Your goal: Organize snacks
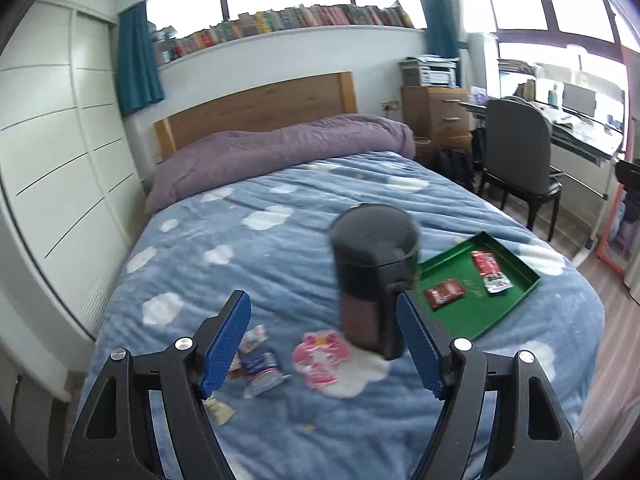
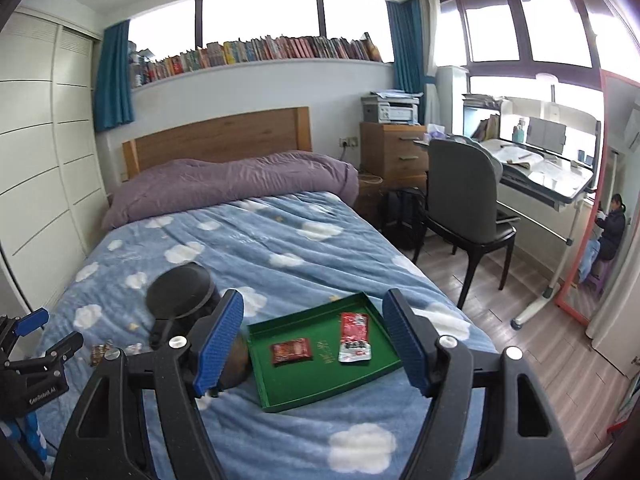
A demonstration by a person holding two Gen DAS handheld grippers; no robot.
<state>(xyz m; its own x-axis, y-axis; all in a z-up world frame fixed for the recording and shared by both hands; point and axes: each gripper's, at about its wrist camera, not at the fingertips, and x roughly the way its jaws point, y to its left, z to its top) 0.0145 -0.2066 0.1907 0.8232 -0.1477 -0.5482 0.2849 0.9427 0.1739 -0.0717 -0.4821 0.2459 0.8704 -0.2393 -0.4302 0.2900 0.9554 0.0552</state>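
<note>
The left gripper (image 1: 324, 338) is wide apart and holds nothing, its blue pads (image 1: 224, 344) hovering above the bed (image 1: 280, 208). Between and just beyond its fingers lie loose snacks on the blanket: a pink packet (image 1: 320, 356), a blue-and-white packet (image 1: 262, 368) and a small yellow packet (image 1: 219, 408) nearer the camera. A dark jar (image 1: 374, 276) with a black lid stands just beyond the pink packet, blurred, close to the right finger.

The right gripper (image 2: 314, 344) is also wide apart and empty, hanging over the green tray (image 2: 280, 396). The tray lies flat on the blanket, right of the jar (image 2: 182, 300). In it rest 2 snacks, apart from each other: a dark red packet (image 2: 291, 351) and a red-and-white packet (image 2: 354, 336).

The left gripper (image 2: 44, 332) shows at the left edge of the right view, with more small packets (image 2: 100, 354) beside it.

Beyond the bed stand a wooden headboard (image 2: 224, 132), a purple duvet (image 2: 224, 184), a chair (image 2: 464, 200) and a desk (image 2: 544, 176).
</note>
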